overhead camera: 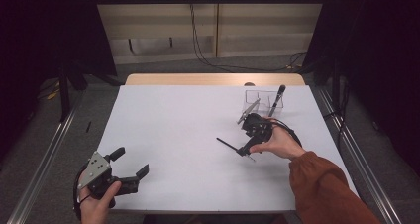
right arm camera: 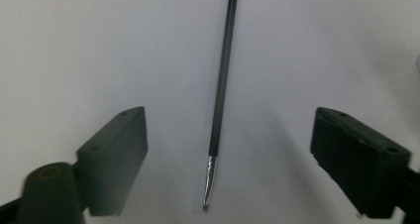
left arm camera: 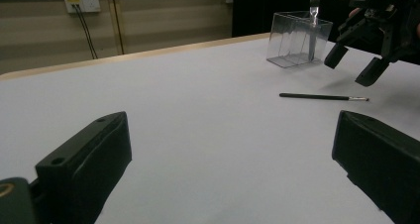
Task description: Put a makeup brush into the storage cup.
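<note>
the right gripper (overhead camera: 246, 145) hangs over the thin brush (right arm camera: 220, 95), jaws wide apart with the brush lying flat on the white worktop (overhead camera: 173, 135) midway between them, untouched. the left gripper (overhead camera: 130, 165) rests well away, jaws also spread, holding nothing.

The right gripper (overhead camera: 246, 147) is hiding part of the thin brush (overhead camera: 229, 145); its bristles are looking too small to tell.

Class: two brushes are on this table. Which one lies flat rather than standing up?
The thin black brush with the silver ferrule lies flat on the white tabletop; the thicker dark brush stands in the clear plastic box.
</note>
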Demonstrator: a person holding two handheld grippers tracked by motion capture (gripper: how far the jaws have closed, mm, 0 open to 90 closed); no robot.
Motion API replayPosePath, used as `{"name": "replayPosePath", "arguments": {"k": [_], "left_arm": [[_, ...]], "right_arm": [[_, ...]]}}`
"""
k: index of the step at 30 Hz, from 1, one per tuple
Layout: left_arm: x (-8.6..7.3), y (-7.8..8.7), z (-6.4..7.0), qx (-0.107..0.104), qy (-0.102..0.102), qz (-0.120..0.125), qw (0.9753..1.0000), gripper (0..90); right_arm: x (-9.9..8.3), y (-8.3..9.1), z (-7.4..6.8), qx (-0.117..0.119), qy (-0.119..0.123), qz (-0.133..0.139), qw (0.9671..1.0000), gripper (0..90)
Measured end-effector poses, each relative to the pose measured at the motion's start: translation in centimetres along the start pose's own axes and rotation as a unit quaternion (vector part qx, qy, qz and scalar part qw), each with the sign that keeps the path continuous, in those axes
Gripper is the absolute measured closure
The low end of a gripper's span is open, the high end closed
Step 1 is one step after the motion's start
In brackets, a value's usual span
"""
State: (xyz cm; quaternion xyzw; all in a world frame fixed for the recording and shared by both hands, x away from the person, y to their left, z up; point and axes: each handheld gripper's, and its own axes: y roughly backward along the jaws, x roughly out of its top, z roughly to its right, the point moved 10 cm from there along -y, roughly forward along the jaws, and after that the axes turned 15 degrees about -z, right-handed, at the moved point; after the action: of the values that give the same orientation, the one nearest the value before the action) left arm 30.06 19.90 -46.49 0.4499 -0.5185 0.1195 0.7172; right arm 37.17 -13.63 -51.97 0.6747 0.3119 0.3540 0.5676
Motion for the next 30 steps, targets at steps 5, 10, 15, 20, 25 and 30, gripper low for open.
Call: {"name": "replayPosePath", "arguments": {"k": [5, 10, 15, 20, 25, 30], "left_arm": [[0.0, 0.0, 0.0, 0.000, 0.000, -0.001, 1.0000, 1.9], [0.0, 0.0, 0.0, 0.000, 0.000, -0.001, 1.0000, 1.9], [0.0, 0.0, 0.0, -0.001, 0.000, 0.000, 1.0000, 1.9], [0.0, -0.1, 0.0, -0.001, 0.001, -0.001, 1.0000, 1.9], [-0.1, -0.1, 0.1, -0.003, -0.001, -0.002, 1.0000, 1.9], [-0.1, -0.1, 0.1, -0.003, -0.002, -0.002, 1.0000, 1.9]], "right_arm": [[-0.3, -0.7, -0.2, 0.004, 0.011, -0.027, 0.9996, 33.7], [-0.4, -1.3, -0.5, 0.005, 0.019, -0.044, 0.9988, 44.6], [-0.8, -2.0, -0.4, -0.004, 0.025, -0.073, 0.9970, 50.3], [-1.1, -2.6, -0.3, -0.013, 0.025, -0.096, 0.9950, 56.5], [-1.1, -2.7, -0.1, -0.031, 0.026, -0.105, 0.9936, 61.6], [-0.9, -2.8, -0.2, -0.035, 0.026, -0.128, 0.9908, 69.0]]}}
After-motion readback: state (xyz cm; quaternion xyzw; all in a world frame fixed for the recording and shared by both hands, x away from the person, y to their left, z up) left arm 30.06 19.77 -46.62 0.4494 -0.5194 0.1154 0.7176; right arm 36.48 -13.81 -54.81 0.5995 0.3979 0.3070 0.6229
